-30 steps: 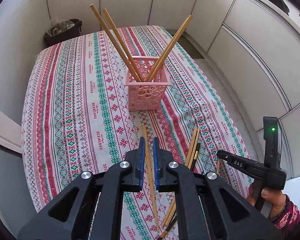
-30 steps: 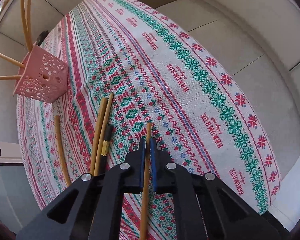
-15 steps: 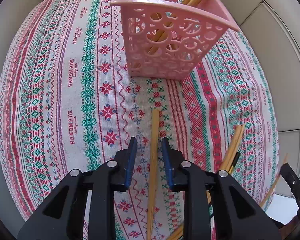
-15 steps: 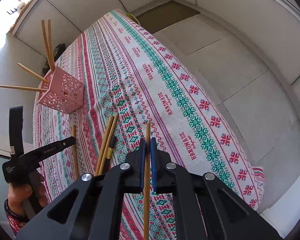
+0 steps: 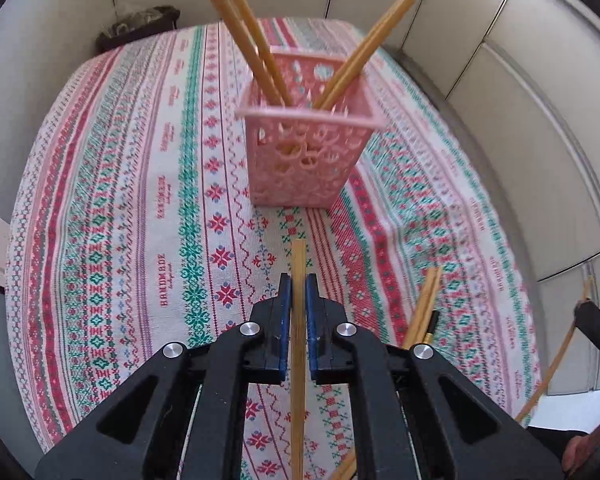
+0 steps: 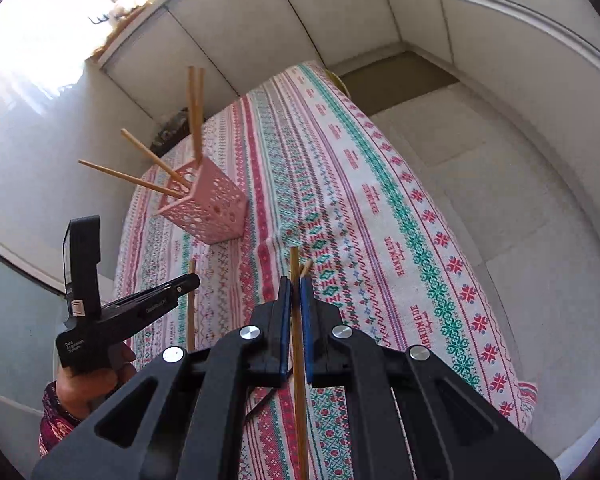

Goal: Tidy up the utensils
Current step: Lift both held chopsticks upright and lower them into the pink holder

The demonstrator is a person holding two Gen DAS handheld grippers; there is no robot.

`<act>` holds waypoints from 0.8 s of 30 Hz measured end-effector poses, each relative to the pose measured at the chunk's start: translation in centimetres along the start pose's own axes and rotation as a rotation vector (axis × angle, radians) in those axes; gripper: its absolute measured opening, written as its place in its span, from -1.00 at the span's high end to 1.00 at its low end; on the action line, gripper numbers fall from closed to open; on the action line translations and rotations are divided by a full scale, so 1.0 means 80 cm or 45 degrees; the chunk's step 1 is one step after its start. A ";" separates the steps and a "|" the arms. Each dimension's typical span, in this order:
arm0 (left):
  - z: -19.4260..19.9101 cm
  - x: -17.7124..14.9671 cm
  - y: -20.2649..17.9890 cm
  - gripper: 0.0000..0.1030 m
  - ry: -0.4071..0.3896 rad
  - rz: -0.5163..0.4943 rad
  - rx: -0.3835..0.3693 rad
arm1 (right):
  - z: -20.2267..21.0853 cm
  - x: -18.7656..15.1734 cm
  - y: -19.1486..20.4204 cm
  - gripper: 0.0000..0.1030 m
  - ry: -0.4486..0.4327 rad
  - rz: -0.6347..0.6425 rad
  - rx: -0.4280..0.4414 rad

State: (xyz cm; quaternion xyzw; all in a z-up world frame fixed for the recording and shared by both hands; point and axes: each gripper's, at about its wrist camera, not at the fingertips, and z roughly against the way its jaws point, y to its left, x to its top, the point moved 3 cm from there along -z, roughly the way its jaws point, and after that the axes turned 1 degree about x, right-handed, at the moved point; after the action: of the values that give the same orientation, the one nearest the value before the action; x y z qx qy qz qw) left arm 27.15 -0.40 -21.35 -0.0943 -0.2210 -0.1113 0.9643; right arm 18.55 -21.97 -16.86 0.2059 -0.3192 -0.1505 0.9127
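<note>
A pink perforated basket [image 5: 304, 160] [image 6: 208, 216] stands on the patterned tablecloth [image 5: 140, 200] with several wooden chopsticks leaning out of it. My left gripper [image 5: 297, 280] is just short of the basket, its jaws closing, pads pressing a wooden chopstick [image 5: 299, 256] that points toward it. In the right wrist view the left gripper [image 6: 194, 280] sits low over the cloth. My right gripper [image 6: 295, 280] is shut on another wooden chopstick [image 6: 295, 260], held up above the table. Two wooden chopsticks [image 5: 424, 304] and a dark one [image 5: 430, 326] lie loose on the cloth between the grippers.
A dark bin [image 5: 140, 24] stands past the table's far end. White panelled walls [image 5: 500, 80] run close along the far and right sides. Pale floor [image 6: 480, 140] lies beyond the table's right edge. A hand and patterned sleeve [image 6: 60, 412] hold the left gripper.
The left gripper's jaws spread around the chopstick on the cloth, then closed on it. The right gripper rose off the table with its chopstick and tilted up.
</note>
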 end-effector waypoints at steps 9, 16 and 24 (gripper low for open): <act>0.147 -0.040 -0.024 0.88 -0.378 0.009 -0.104 | 0.069 -0.023 0.052 0.89 -0.180 0.206 0.130; 0.215 -0.072 -0.019 0.88 -0.547 0.033 -0.153 | 0.101 -0.027 0.072 0.89 -0.192 0.231 0.155; 0.170 -0.065 -0.006 0.88 -0.240 0.104 -0.131 | 0.116 -0.015 0.076 0.89 -0.154 0.186 0.149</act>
State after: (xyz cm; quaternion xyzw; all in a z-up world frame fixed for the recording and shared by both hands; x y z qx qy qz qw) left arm 16.97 3.15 -11.61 -0.1627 -0.3006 -0.0738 0.9369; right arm 12.58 -18.82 -8.03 0.2258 -0.3960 -0.0769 0.8867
